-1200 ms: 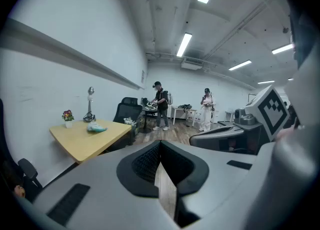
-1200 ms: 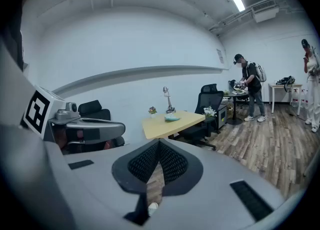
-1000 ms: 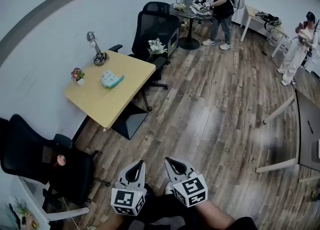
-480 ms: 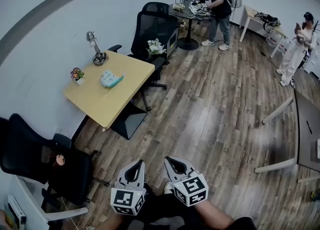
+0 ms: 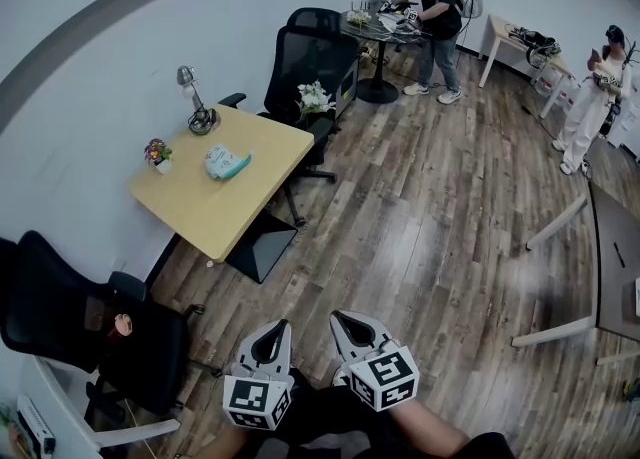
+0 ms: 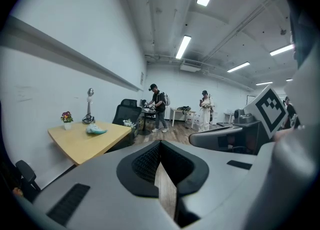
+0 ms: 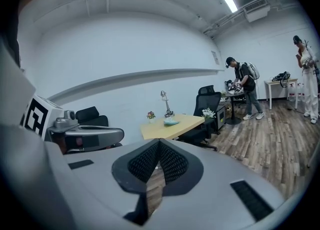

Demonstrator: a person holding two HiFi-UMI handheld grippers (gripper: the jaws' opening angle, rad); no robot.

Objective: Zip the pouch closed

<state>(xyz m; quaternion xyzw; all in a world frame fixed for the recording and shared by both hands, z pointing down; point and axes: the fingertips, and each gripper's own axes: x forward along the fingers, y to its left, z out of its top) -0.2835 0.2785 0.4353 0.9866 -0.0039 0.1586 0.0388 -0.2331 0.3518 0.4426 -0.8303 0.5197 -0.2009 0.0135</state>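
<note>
The teal pouch lies on the yellow table by the wall, far ahead of both grippers. It shows small in the left gripper view and in the right gripper view. My left gripper and right gripper hang side by side over the wooden floor at the bottom of the head view. Both are shut with nothing between their jaws, as each gripper view also shows for the left gripper and the right gripper. The zipper is too small to make out.
A desk lamp and a small flower pot stand on the table too. Black office chairs sit behind it and at the lower left. Two people stand at the back. A dark table is at the right.
Both grippers stay shut and in place. The head view has drifted very slightly, and the person at the far round table has shifted a little.
</note>
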